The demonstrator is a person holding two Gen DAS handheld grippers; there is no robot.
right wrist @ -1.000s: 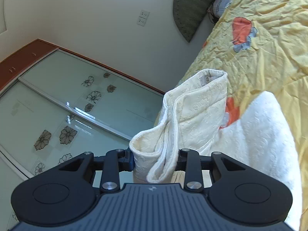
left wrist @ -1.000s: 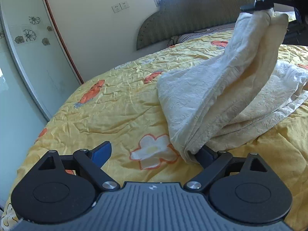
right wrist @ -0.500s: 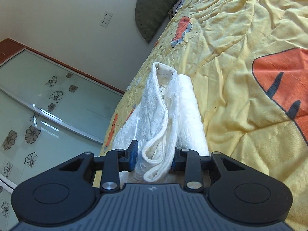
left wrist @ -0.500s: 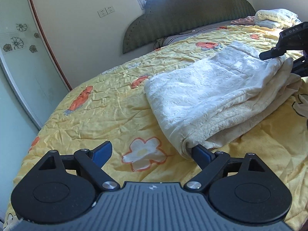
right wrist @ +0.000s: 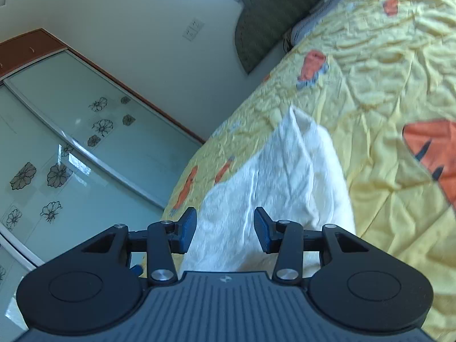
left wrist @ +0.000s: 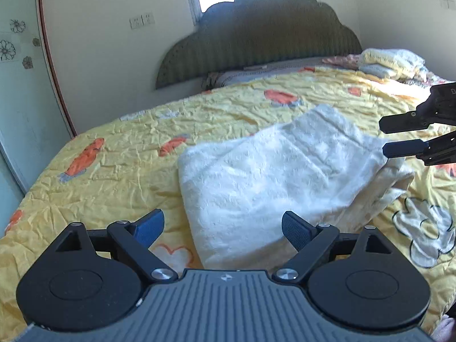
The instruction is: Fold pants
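Observation:
The cream-white pants (left wrist: pixel 273 182) lie folded in a thick bundle on the yellow flowered bedspread (left wrist: pixel 119 171). My left gripper (left wrist: pixel 222 228) is open and empty, just in front of the bundle's near edge. My right gripper (right wrist: pixel 225 228) is open, with the pants (right wrist: pixel 273 182) lying beyond its spread fingers and nothing pinched. The right gripper also shows in the left wrist view (left wrist: pixel 399 136), open, at the bundle's right end.
A dark green headboard (left wrist: pixel 265 37) stands at the far end of the bed. Folded cream clothes (left wrist: pixel 390 62) are stacked at the back right. A glass wardrobe door with flower prints (right wrist: pixel 71 148) runs along the bed's left side.
The right gripper lowered the lifted end of the pants onto the bed, then opened and let go. The left gripper drew back from the bundle's near edge.

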